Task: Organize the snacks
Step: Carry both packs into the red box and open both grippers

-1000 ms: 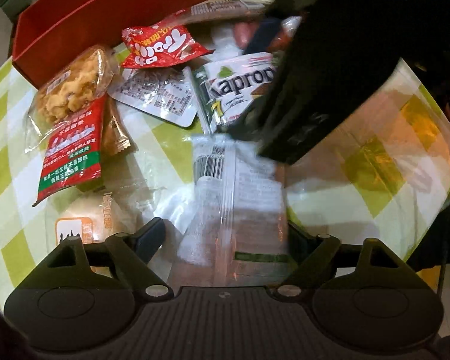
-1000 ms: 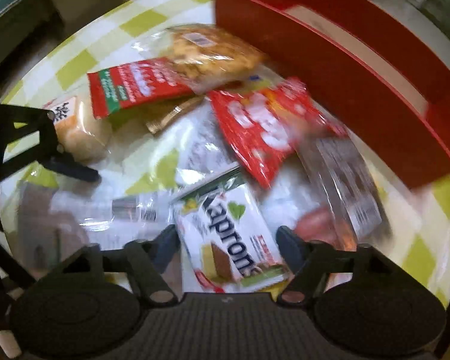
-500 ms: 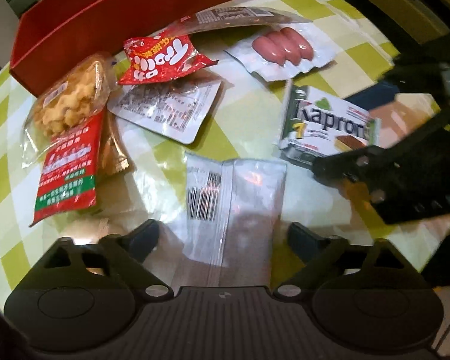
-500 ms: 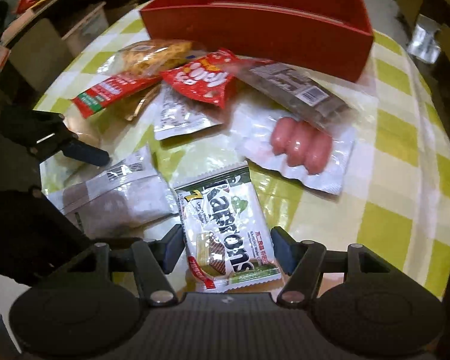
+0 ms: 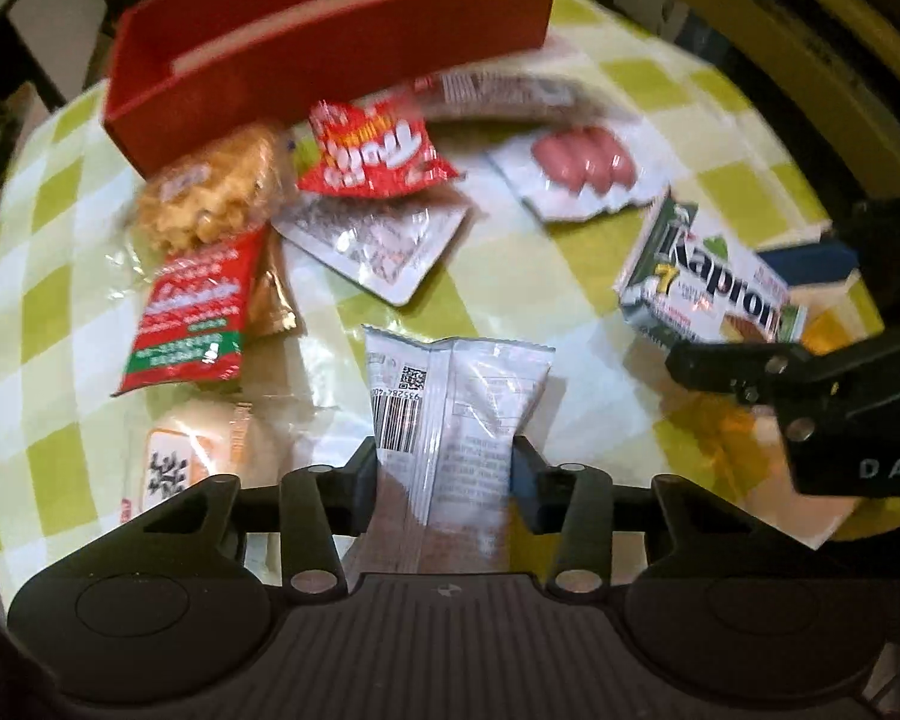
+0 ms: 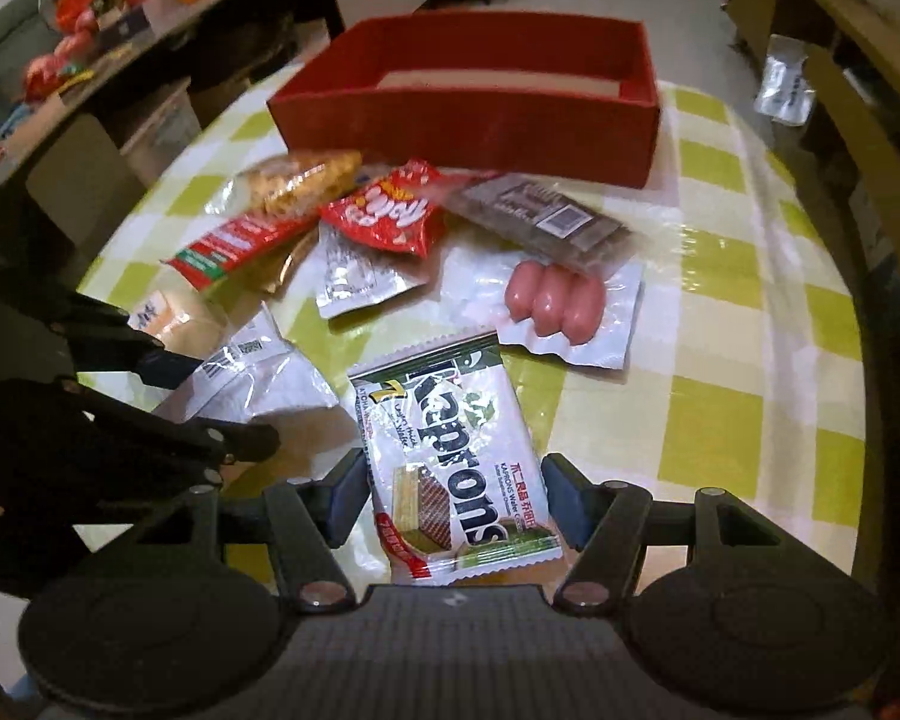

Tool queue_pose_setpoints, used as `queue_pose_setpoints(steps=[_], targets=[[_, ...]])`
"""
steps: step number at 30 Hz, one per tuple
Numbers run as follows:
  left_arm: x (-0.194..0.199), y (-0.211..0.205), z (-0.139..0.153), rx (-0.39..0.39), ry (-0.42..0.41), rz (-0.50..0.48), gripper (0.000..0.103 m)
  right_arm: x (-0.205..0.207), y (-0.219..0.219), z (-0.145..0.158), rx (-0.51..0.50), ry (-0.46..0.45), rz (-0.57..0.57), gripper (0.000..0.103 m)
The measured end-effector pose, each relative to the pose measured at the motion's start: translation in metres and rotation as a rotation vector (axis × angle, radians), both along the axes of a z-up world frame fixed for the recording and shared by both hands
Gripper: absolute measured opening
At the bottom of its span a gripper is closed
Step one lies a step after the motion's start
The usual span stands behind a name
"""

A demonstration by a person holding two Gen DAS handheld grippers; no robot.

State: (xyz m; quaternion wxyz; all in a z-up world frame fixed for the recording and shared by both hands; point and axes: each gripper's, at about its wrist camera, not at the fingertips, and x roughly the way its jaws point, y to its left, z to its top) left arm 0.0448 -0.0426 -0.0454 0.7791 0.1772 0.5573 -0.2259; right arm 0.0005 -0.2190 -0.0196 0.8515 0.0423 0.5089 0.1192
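My left gripper (image 5: pixel 444 474) is closing its jaws, and the pads press both sides of a white barcode packet (image 5: pixel 456 396), held just off the checked tablecloth. To its right, my right gripper (image 6: pixel 456 498) is shut on a green-and-white Kaprons wafer pack (image 6: pixel 450 450), held above the table. The same wafer pack (image 5: pixel 708 276) shows at the right of the left wrist view. An open red box (image 6: pixel 462 120) stands at the far side of the round table. In the right wrist view the white packet (image 6: pixel 258 378) is at the left.
Loose snacks lie between me and the box: a sausage pack (image 6: pixel 555 303), a red bag (image 6: pixel 390 213), a brown bar (image 6: pixel 540 219), a bag of crunchy pieces (image 6: pixel 297 180), a red-green pack (image 6: pixel 234 243), a silver pouch (image 6: pixel 360 276), a wrapped bun (image 5: pixel 198 456). Shelves and chairs ring the table.
The left jaws went from wide open to pinched on the white packet and rose slightly. The right gripper carried the wafer pack off the pile toward the near right, rolling as it went.
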Motion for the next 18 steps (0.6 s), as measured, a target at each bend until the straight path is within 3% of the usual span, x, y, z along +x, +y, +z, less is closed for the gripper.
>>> queue_pose_setpoints(steps=[4, 6, 9, 12, 18], targets=[[-0.010, 0.011, 0.009, -0.101, -0.024, 0.048, 0.052, -0.005, 0.002, 0.006, 0.000, -0.014, -0.049, 0.071], [-0.009, 0.010, 0.007, -0.092, -0.007, 0.047, 0.051, -0.004, 0.003, 0.007, -0.004, -0.006, -0.078, 0.071], [-0.005, 0.011, 0.018, -0.077, -0.066, 0.044, 0.051, -0.003, 0.006, 0.013, -0.036, 0.002, -0.102, 0.071], [0.002, 0.008, 0.031, -0.111, -0.073, 0.063, 0.051, 0.004, 0.013, 0.028, -0.085, -0.012, -0.090, 0.071], [0.005, 0.001, 0.048, -0.119, -0.129, 0.070, 0.051, 0.023, 0.014, 0.059, -0.100, -0.108, -0.076, 0.071]])
